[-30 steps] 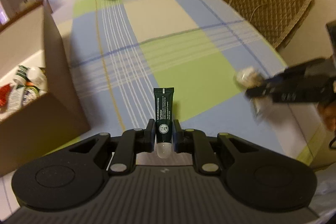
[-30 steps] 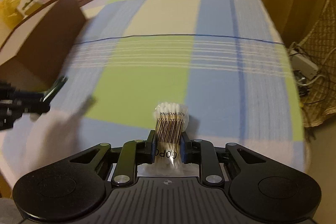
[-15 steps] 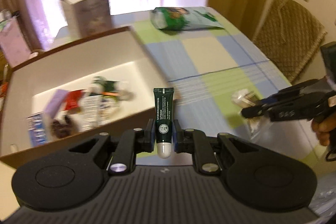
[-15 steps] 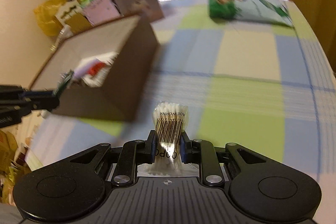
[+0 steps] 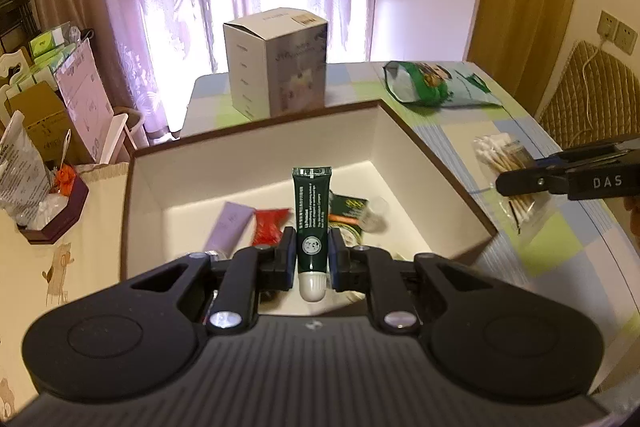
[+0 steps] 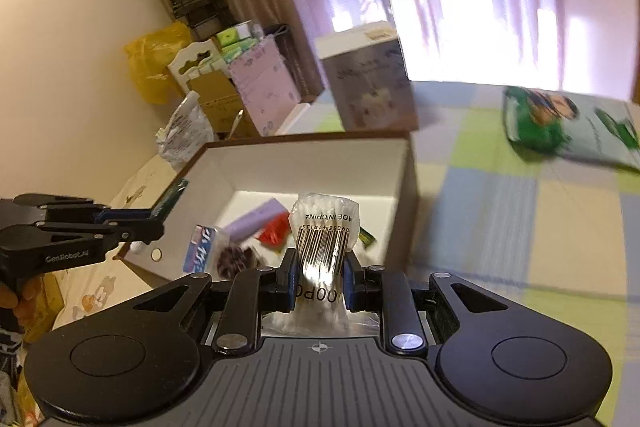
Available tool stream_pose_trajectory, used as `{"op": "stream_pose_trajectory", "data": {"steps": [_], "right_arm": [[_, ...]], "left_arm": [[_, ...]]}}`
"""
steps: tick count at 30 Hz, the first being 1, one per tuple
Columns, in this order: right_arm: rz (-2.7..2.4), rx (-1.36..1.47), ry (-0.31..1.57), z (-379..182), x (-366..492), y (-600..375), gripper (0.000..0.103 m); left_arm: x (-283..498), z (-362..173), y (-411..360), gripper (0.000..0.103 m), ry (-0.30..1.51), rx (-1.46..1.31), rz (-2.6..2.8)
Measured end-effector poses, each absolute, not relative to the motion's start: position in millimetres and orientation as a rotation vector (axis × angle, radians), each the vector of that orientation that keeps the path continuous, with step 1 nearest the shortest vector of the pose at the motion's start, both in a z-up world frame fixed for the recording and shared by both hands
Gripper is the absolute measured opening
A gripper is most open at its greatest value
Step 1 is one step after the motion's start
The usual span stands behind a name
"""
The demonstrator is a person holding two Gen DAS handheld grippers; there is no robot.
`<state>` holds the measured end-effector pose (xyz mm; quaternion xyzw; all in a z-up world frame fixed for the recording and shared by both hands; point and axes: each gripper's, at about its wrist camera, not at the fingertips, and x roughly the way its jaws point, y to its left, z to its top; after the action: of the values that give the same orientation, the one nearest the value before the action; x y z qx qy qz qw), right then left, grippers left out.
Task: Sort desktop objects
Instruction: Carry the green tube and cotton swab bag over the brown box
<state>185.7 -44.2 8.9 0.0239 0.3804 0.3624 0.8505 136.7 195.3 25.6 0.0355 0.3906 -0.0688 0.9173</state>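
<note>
My left gripper (image 5: pixel 312 254) is shut on a dark green tube (image 5: pixel 311 211) with a white cap, held over the near edge of the open brown box (image 5: pixel 432 151). My right gripper (image 6: pixel 319 270) is shut on a clear bag of cotton swabs (image 6: pixel 324 231), just above the box (image 6: pixel 405 187) at its near right side. Inside lie a lilac tube (image 5: pixel 229 227), a red packet (image 5: pixel 269 227) and several other small items. The right gripper (image 5: pixel 520 183) with its swabs shows at the right of the left wrist view; the left gripper (image 6: pixel 160 215) shows at the left of the right wrist view.
A white carton (image 5: pixel 276 63) stands behind the box. A green snack bag (image 5: pixel 432 87) lies at the far right of the checked tablecloth (image 5: pixel 560 235). Left of the table sit a small dark tray of clutter (image 5: pixel 52 215), cardboard and bags. A padded chair (image 5: pixel 588 103) is at the right.
Both grippers have swung left from the open tablecloth to the box, each still holding its object. The box now fills the middle of both views.
</note>
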Motion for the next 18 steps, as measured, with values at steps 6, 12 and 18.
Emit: {"op": "stream_pose_trajectory", "data": {"steps": [6,12,18], "right_arm": [[0.772,-0.022,0.82,-3.9,212.8,3.0,0.024],[0.746,-0.049,0.868,-24.5,233.7,29.3,0.024],[0.711,-0.053,0.92,-41.2,243.0,39.2,0.024]], "left_arm": [[165.7,21.1,222.2,0.013,0.812,0.079,-0.161],[202.2,-1.9,228.1,0.012,0.873,0.056,-0.21],[229.4,-26.1,235.4,0.013,0.949,0.058,-0.213]]}}
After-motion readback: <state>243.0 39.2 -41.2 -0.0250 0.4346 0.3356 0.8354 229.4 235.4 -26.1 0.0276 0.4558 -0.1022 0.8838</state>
